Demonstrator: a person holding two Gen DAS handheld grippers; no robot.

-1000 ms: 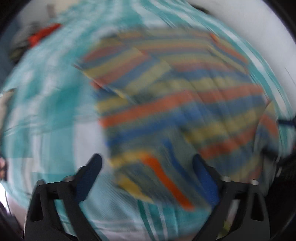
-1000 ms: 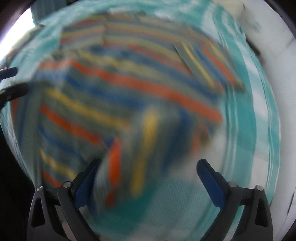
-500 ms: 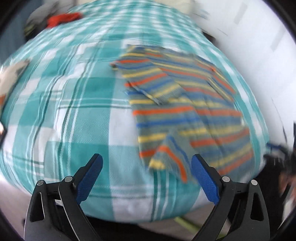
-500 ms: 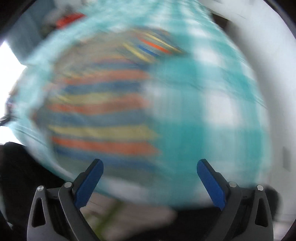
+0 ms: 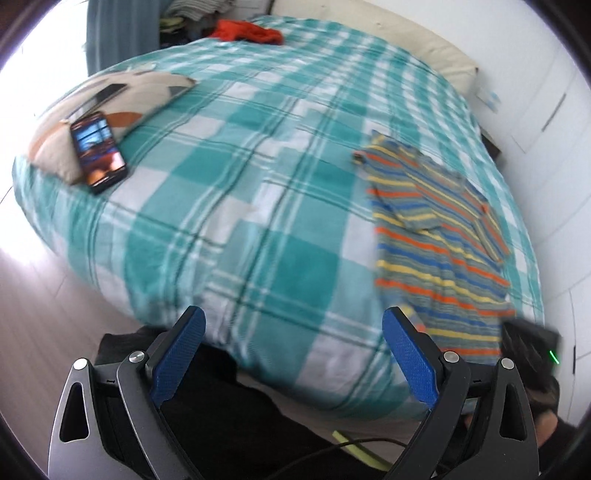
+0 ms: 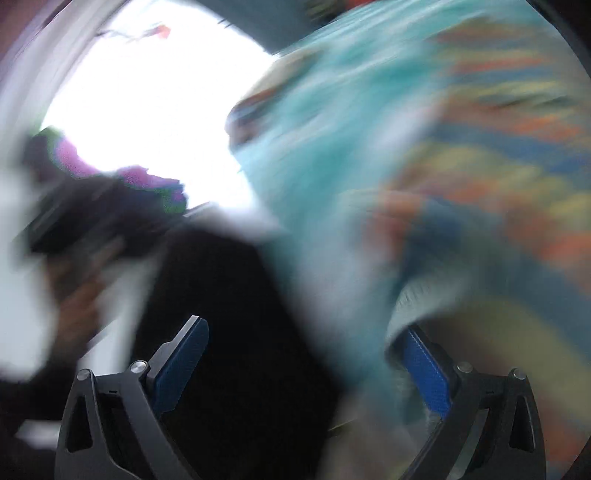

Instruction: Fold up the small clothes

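A bed [image 5: 258, 206] covered in a teal and white checked blanket fills most of the left wrist view. At the right of the frame a small striped shirt [image 5: 439, 240], banded in orange, yellow, blue and grey, lies flat on the blanket near the bed's lower right edge. One sleeve looks folded inward across its upper part, so the folding appears partly done.

The left gripper [image 5: 293, 356] sits at the bottom centre of this view, its blue-padded jaws spread wide and empty, hanging over the near edge of the bed and well apart from the shirt. At the lower right edge, a dark blurred shape with a green light is probably the other device.

In the upper left, a phone [image 5: 98, 151] with a lit screen rests against a patterned pillow [image 5: 122, 99]. A red garment [image 5: 247, 31] lies at the top of the frame.

The right wrist view is heavily blurred. The right gripper [image 6: 303, 363] shows at the bottom with jaws wide apart; striped fabric smears across the right side near one finger, but contact cannot be told.

The shirt looks light, thin and floppy, likely to sag and drag on the fuzzy blanket. A pinch at the hem corners or a side seam would probably serve best, lifting little so the folded sleeve does not slip loose.
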